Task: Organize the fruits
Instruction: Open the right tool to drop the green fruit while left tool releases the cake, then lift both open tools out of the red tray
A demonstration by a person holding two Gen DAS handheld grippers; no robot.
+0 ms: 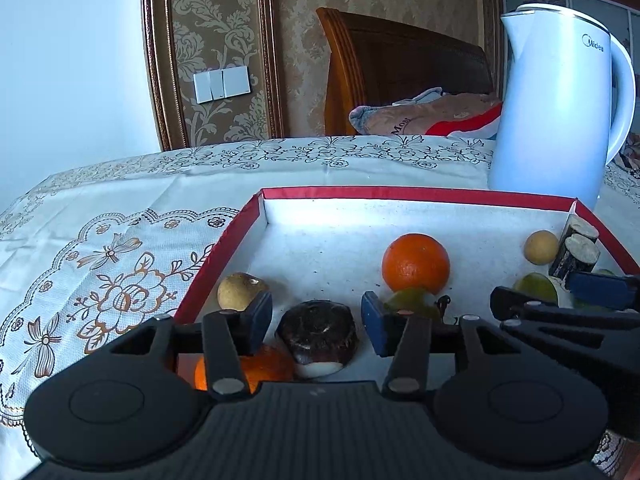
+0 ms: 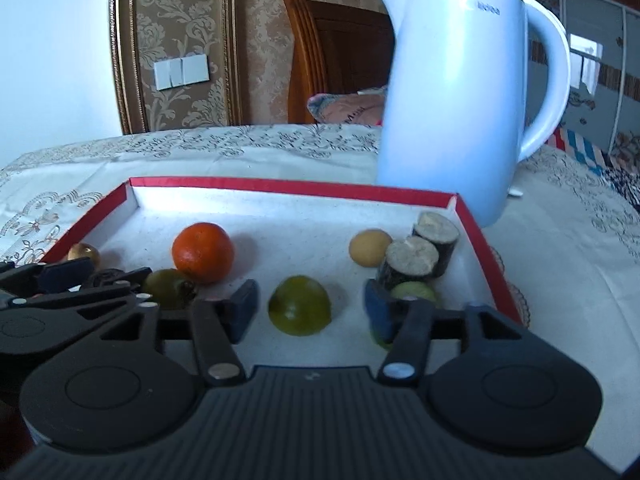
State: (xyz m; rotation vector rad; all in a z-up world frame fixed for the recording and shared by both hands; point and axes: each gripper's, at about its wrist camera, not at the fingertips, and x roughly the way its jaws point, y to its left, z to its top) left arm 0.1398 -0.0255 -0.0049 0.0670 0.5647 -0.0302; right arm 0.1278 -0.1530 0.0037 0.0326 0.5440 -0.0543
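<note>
Tablecloth bears red-rimmed tray; kettle behind; both claws gape.

Left wrist view: second orange at lower centre mostly hidden behind the left gripper's finger and body. Green fruit at right largely covered by the right gripper, which was cut off by the right edge. Kettle handle clipped at right edge. Right wrist view: kettle logo blurred, unreadable. Pale green piece lower right partly hidden behind a blue fingertip. Small brown fruit at left partly covered by the other gripper.
</note>
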